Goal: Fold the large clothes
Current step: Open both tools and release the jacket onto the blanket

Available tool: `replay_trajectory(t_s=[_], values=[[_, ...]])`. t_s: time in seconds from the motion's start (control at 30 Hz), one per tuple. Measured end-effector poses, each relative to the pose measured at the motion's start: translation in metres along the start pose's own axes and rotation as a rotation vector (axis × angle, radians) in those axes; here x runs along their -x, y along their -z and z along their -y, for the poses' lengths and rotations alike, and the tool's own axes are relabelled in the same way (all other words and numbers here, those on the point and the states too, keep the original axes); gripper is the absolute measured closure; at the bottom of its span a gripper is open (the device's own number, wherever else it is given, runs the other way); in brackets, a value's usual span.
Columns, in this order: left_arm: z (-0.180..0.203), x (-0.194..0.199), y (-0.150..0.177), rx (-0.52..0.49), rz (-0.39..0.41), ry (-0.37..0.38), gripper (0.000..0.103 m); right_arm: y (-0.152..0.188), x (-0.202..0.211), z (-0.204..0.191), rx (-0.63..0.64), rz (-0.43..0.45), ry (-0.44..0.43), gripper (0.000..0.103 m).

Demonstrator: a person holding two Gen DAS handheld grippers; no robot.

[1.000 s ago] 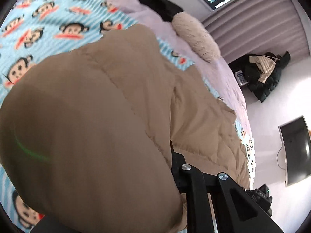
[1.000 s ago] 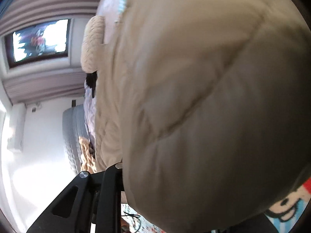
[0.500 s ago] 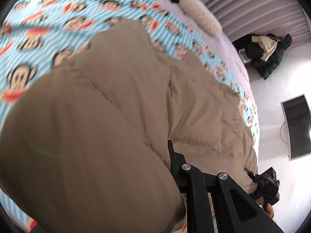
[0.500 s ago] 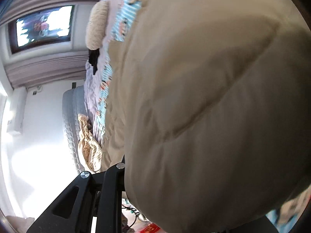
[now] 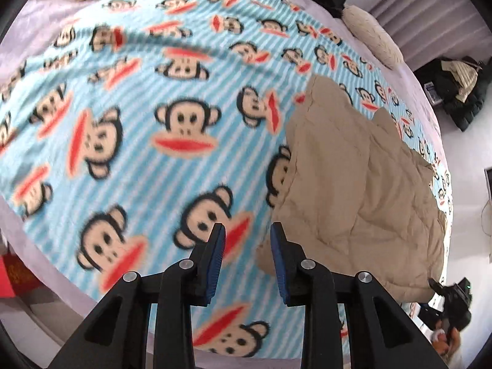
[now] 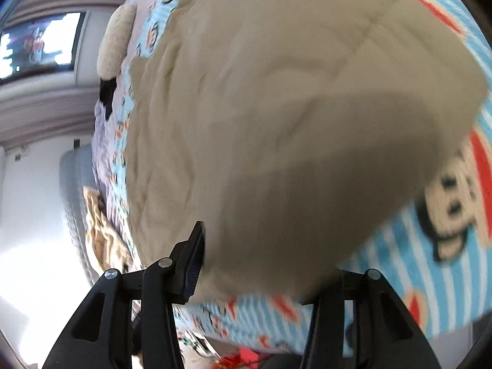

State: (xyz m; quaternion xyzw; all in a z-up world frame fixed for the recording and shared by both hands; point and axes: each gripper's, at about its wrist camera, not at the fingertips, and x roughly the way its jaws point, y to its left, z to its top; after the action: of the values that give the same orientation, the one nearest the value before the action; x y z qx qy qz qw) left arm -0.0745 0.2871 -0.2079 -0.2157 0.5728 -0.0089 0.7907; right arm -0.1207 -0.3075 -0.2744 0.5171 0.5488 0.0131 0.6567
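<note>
- Left gripper point(image 5: 247, 240): jaws just opened, empty; only this view shows the tan quilted coat point(image 5: 363, 184) lying released on the monkey-print blanket point(image 5: 138, 141).
- Right gripper point(image 6: 264, 264): jaws just widened; coat bulk point(image 6: 276, 123) between them, grip unclear.

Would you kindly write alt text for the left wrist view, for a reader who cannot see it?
The left gripper hangs open and empty, its jaws having just opened, above a blue striped monkey-print blanket on a bed. A tan quilted garment lies folded on the blanket beside its right finger.
</note>
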Motion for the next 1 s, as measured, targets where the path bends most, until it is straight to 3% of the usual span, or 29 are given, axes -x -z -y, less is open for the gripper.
replay_trajectory(t_s=[0.17, 0.3, 0.37, 0.4, 0.43, 0.5, 0.63, 0.83, 1.0], values=[[0.042, -0.024, -0.014, -0.135, -0.021, 0.05, 0.071, 0.037, 0.003, -0.051, 0.25, -0.075, 0.041, 0.055], [0.051, -0.057, -0.007, -0.205, -0.059, -0.053, 0.071, 0.047, -0.007, -0.093, 0.385, -0.097, 0.026, 0.058], [0.04, -0.067, -0.002, -0.165, -0.08, -0.033, 0.071, 0.046, -0.023, -0.109, 0.457, -0.049, 0.134, 0.058], [0.036, -0.069, -0.002, -0.148, -0.083, -0.023, 0.066, 0.043, -0.026, -0.11, 0.474, -0.024, 0.186, 0.058], [0.033, -0.066, -0.002, -0.141, -0.077, -0.046, 0.051, 0.04, -0.031, -0.105, 0.489, 0.001, 0.245, 0.058], [0.031, -0.061, -0.002, -0.145, -0.061, -0.08, 0.047, 0.018, -0.038, -0.096, 0.435, 0.018, 0.327, 0.06], [0.035, -0.035, -0.006, -0.175, -0.038, -0.106, 0.047, 0.01, -0.038, -0.098, 0.313, 0.028, 0.292, 0.061], [0.07, -0.004, -0.015, -0.266, 0.016, -0.099, 0.047, 0.029, -0.027, -0.099, 0.304, 0.037, 0.329, 0.058], [0.104, -0.008, -0.021, -0.332, 0.001, -0.098, 0.047, 0.032, -0.033, -0.118, 0.272, 0.04, 0.318, 0.058]])
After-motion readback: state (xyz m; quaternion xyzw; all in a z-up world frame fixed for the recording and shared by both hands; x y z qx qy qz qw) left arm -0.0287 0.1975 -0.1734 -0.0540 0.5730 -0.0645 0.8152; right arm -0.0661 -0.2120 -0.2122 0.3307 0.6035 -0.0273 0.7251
